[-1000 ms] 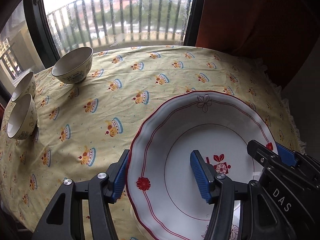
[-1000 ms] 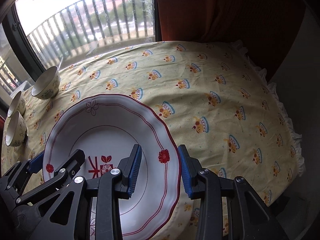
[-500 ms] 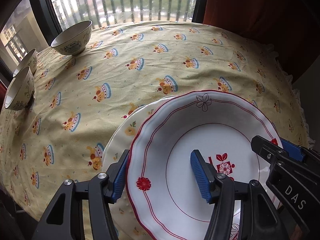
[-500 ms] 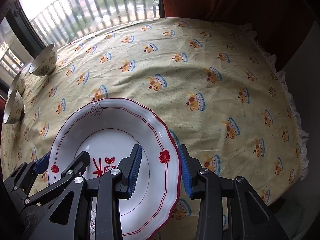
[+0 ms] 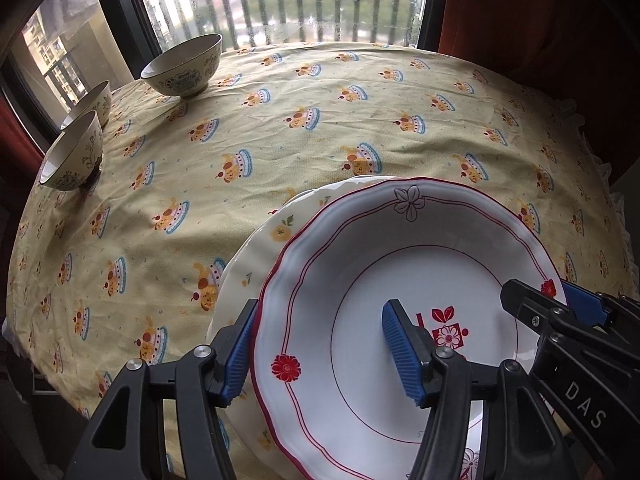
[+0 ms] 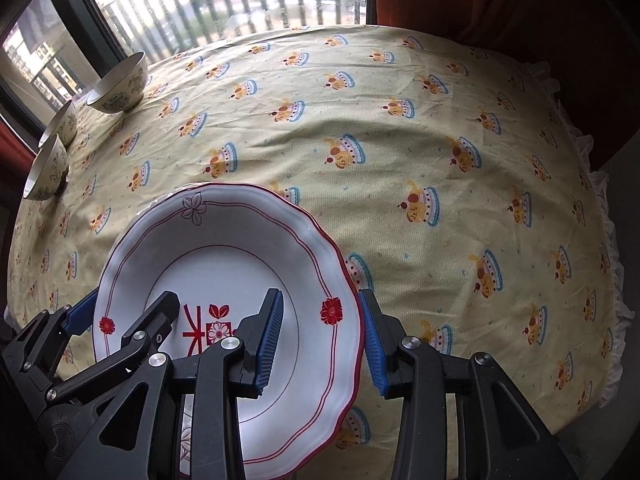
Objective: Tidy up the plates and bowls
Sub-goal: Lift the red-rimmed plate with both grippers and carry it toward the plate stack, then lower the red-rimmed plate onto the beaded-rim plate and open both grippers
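Note:
A white plate with a red scalloped rim (image 5: pixel 400 248) (image 6: pixel 224 264) is held between both grippers. My left gripper (image 5: pixel 320 352) is shut on its left rim, one blue pad outside the edge and one inside the well. My right gripper (image 6: pixel 320 340) is shut on the opposite rim the same way. Directly under it lies a cream plate with yellow flowers (image 5: pixel 276 232), showing only past the left and far edges. I cannot tell whether the two plates touch. Three patterned bowls (image 5: pixel 182 70) (image 5: pixel 90 102) (image 5: pixel 74 156) stand at the table's far left.
The round table wears a yellow cloth printed with cakes (image 5: pixel 360 120), frilled at its right edge (image 6: pixel 612 240). A window with a balcony railing (image 5: pixel 304 4) is behind the table, and a dark red curtain (image 6: pixel 520 8) hangs at the back right.
Both grippers have come down with the red-rimmed plate and tilted further toward the table. The cream plate has come into view beneath it. The bowls have not moved.

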The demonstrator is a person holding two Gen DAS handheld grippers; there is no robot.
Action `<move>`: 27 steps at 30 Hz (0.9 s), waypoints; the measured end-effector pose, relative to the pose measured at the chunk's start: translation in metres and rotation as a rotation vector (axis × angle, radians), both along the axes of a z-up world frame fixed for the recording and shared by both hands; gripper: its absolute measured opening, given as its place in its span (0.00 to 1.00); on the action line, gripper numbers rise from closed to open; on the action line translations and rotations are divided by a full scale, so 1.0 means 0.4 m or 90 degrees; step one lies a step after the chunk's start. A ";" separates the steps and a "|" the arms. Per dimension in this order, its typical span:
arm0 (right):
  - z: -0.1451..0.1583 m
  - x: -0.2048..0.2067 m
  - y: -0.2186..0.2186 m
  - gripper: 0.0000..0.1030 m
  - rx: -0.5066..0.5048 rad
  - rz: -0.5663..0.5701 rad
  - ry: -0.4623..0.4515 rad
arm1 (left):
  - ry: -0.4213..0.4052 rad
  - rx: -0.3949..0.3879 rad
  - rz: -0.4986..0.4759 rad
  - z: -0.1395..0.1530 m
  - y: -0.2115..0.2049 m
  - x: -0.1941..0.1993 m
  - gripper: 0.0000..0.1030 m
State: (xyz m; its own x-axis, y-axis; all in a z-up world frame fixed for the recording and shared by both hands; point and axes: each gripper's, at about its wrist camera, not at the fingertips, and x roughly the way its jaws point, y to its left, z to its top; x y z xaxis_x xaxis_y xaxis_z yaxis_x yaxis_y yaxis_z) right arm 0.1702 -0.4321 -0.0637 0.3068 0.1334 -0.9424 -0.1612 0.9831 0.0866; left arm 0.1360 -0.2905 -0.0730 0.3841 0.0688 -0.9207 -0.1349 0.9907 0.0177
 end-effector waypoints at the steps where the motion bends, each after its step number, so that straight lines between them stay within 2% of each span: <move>1: -0.005 -0.002 0.002 0.42 0.005 0.004 0.006 | -0.001 0.008 -0.003 0.001 -0.001 -0.003 0.61; 4: -0.014 -0.010 0.019 0.42 -0.016 0.024 -0.005 | 0.003 0.018 -0.003 -0.003 -0.004 -0.007 0.61; 11: -0.017 -0.003 0.014 0.42 -0.007 0.024 -0.006 | -0.001 0.039 0.000 -0.007 -0.017 0.002 0.62; 16: -0.017 0.003 0.027 0.42 -0.021 0.041 -0.017 | 0.005 0.077 -0.003 -0.015 -0.025 0.010 0.64; 19: -0.010 0.008 0.037 0.42 -0.009 0.055 -0.028 | 0.007 0.074 -0.003 -0.021 -0.032 0.009 0.73; 22: -0.012 0.010 0.046 0.42 -0.020 0.059 -0.037 | 0.004 0.068 0.000 -0.019 -0.029 0.006 0.74; 27: -0.007 0.010 0.035 0.42 0.003 0.053 -0.028 | 0.002 0.040 0.011 -0.013 -0.016 0.002 0.76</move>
